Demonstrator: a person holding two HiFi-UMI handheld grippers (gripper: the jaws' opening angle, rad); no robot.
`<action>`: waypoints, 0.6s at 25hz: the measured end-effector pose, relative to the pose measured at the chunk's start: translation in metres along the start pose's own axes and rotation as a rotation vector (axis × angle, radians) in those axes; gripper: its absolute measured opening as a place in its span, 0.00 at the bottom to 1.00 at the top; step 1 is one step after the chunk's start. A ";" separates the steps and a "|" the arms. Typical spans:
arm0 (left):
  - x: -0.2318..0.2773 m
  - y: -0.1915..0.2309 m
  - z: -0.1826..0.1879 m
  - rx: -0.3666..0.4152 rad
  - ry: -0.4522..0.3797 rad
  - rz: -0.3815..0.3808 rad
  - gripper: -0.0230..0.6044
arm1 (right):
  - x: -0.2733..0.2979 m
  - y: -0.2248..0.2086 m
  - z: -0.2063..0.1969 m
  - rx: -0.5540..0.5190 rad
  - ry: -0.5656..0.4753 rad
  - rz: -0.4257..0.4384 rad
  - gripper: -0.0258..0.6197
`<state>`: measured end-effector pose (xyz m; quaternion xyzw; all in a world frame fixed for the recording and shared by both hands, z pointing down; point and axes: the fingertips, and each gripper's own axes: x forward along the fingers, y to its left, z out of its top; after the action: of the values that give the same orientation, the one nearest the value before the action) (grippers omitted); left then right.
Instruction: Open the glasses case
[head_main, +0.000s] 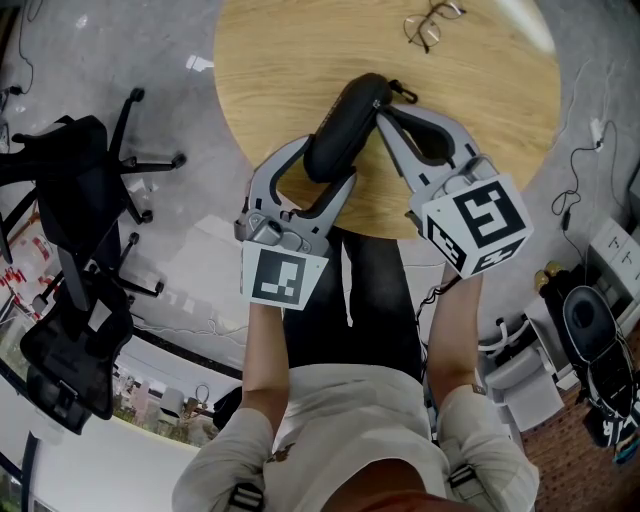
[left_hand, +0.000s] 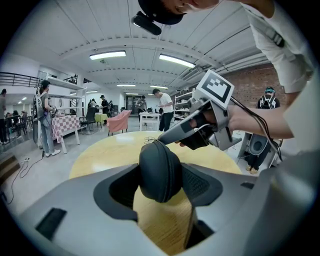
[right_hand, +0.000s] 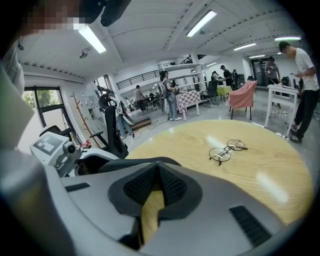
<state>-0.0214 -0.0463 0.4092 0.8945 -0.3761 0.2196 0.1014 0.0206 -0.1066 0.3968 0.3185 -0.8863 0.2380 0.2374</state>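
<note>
Head view: round wooden desk (head_main: 500, 110) recorded, with a pair of wire-rimmed glasses (head_main: 432, 24) lying open at its far edge. The black glasses case (head_main: 345, 125) is held above the near part of the desk, zipped closed and tilted, clamped across its lower half by the jaws of the left gripper (head_main: 330, 162). The right gripper (head_main: 387, 114) is brought in from the right, with its jaws together and their tips set against the upper end of the case, beside the zip pull. Left gripper view: the case (left_hand: 160, 167) is seen end-on, squeezed between both pads; the right gripper (left_hand: 164, 141) touches its top. Right gripper view: the jaws of the right gripper (right_hand: 156, 174) are closed on each other; whether anything thin is pinched could not be resolved. The case (right_hand: 120, 164) lies just behind the tips, and the glasses (right_hand: 227, 150) rest well apart on the desk (right_hand: 265, 175).
</note>
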 end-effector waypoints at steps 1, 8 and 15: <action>-0.001 0.000 -0.001 0.000 0.000 0.000 0.48 | 0.000 0.000 0.000 0.003 0.001 -0.001 0.09; -0.005 -0.002 -0.005 -0.008 0.004 -0.004 0.48 | 0.003 -0.004 -0.005 0.009 0.023 -0.034 0.09; -0.008 -0.004 -0.011 -0.025 0.008 -0.010 0.48 | 0.006 -0.009 -0.009 0.022 0.034 -0.038 0.09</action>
<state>-0.0267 -0.0345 0.4150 0.8942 -0.3737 0.2178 0.1152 0.0251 -0.1103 0.4091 0.3340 -0.8732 0.2485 0.2533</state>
